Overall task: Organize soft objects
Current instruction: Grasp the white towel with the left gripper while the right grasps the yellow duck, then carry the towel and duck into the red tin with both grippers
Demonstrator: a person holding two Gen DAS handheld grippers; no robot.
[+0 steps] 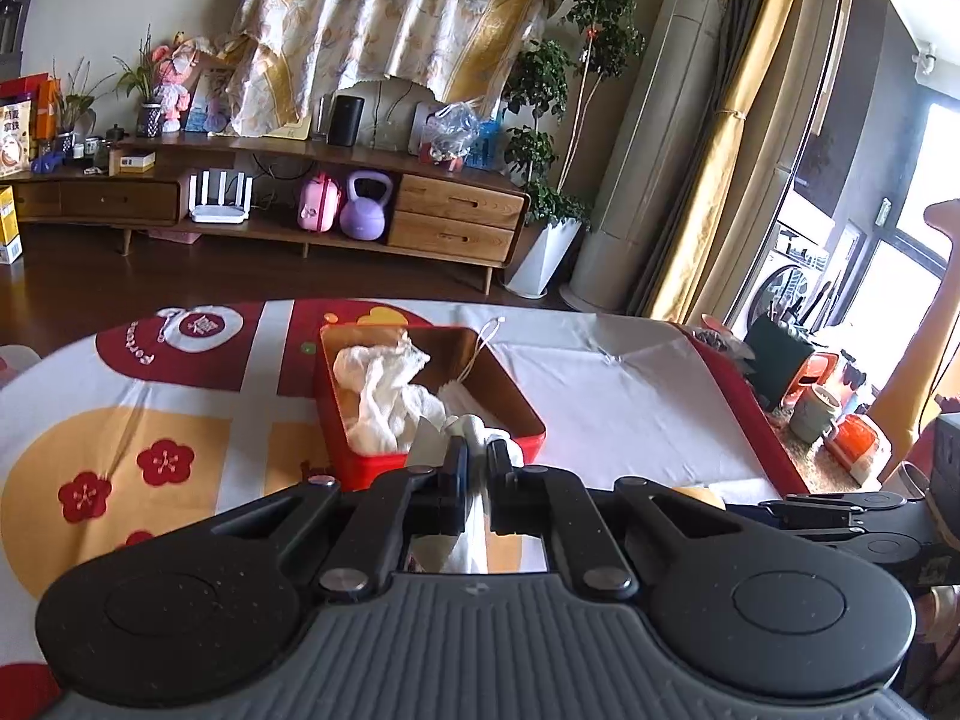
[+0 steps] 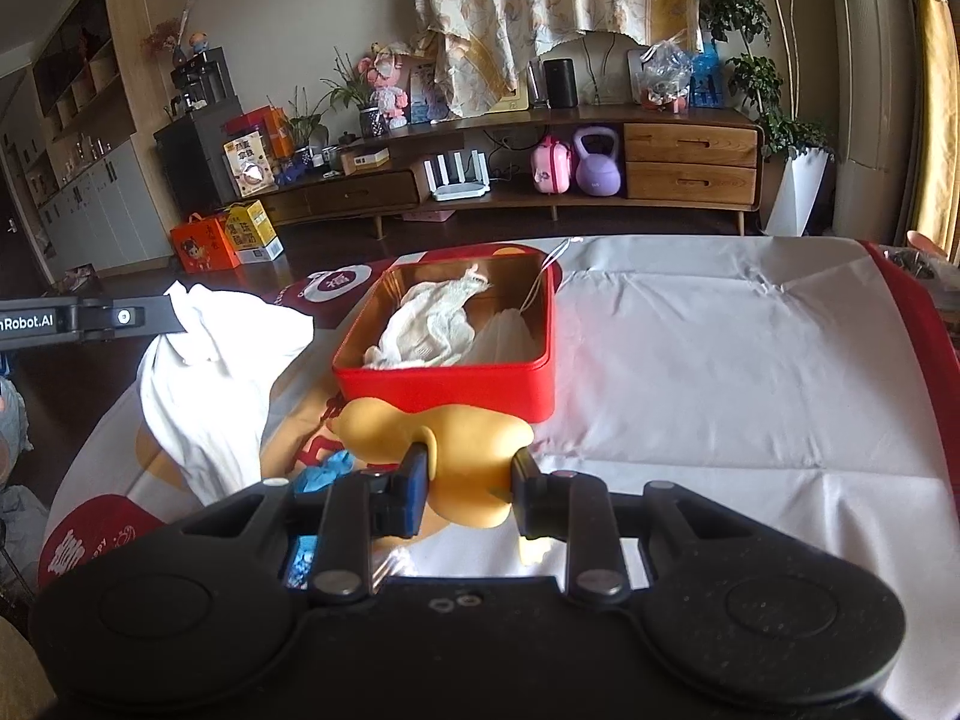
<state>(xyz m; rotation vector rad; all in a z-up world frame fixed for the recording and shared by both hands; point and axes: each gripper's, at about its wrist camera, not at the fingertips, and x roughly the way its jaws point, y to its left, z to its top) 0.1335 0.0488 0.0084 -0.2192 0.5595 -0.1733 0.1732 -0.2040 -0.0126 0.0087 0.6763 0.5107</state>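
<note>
A red tin box [image 1: 528,438] [image 2: 444,384] sits on the table and holds a crumpled white mesh cloth [image 1: 384,396] [image 2: 426,324] and a white drawstring pouch [image 2: 504,330]. My left gripper [image 1: 477,456] is shut on a white cloth [image 1: 474,534] [image 2: 204,372], held above the table just left of the box. My right gripper [image 2: 471,474] is shut on a soft yellow toy [image 2: 462,444] right in front of the box. A blue soft item [image 2: 324,468] lies on the table by the toy.
The table wears a white, red and yellow patterned cover [image 1: 612,396] [image 2: 720,372]. A wooden TV cabinet [image 1: 456,210] [image 2: 690,162] stands behind, across dark floor. Clutter and pots [image 1: 816,408] sit past the table's right edge.
</note>
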